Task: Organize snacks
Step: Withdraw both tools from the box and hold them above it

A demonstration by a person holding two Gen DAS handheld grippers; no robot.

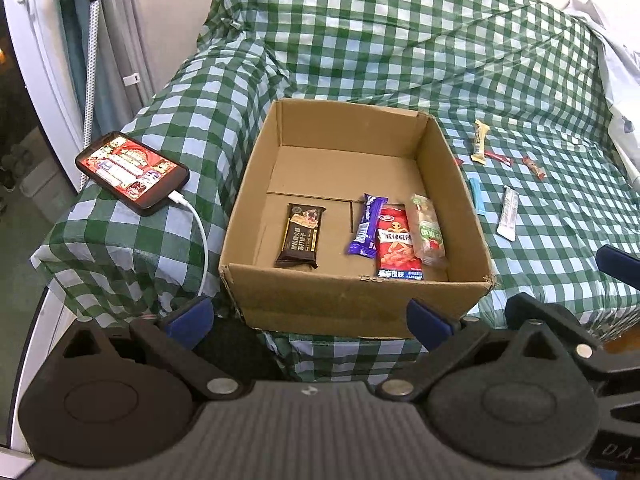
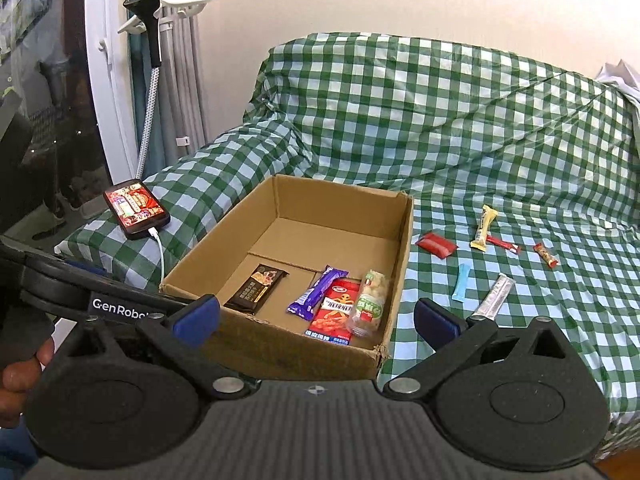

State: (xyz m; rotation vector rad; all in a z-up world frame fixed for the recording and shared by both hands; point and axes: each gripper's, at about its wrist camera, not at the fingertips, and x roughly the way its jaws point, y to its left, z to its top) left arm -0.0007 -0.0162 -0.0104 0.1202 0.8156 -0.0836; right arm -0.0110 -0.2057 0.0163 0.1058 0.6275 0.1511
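Observation:
An open cardboard box point(image 1: 352, 304) point(image 2: 280, 350) sits on a green checked cloth. In it lie a dark brown bar point(image 1: 298, 236) point(image 2: 256, 288), a purple bar point(image 1: 366, 224) point(image 2: 316, 292), a red packet point(image 1: 396, 244) point(image 2: 334, 312) and a clear nut pack point(image 1: 428, 230) point(image 2: 370, 302). Right of the box lie a yellow bar point(image 1: 480, 142) point(image 2: 485, 227), a red stick point(image 2: 503, 243), a small red candy point(image 2: 546, 255), a blue stick point(image 2: 460, 282), a silver stick point(image 1: 508, 214) point(image 2: 494, 296) and a red pouch point(image 2: 436, 245). My left gripper point(image 1: 311, 320) and right gripper point(image 2: 317, 320) hover before the box's near wall, both open and empty.
A lit phone point(image 1: 132, 172) point(image 2: 134, 208) on a white charging cable rests on the covered armrest left of the box. A steamer on a hose point(image 2: 148, 4) stands by the wall at far left. White fabric point(image 1: 616, 60) lies at the far right. A hand point(image 2: 20, 372) shows at lower left.

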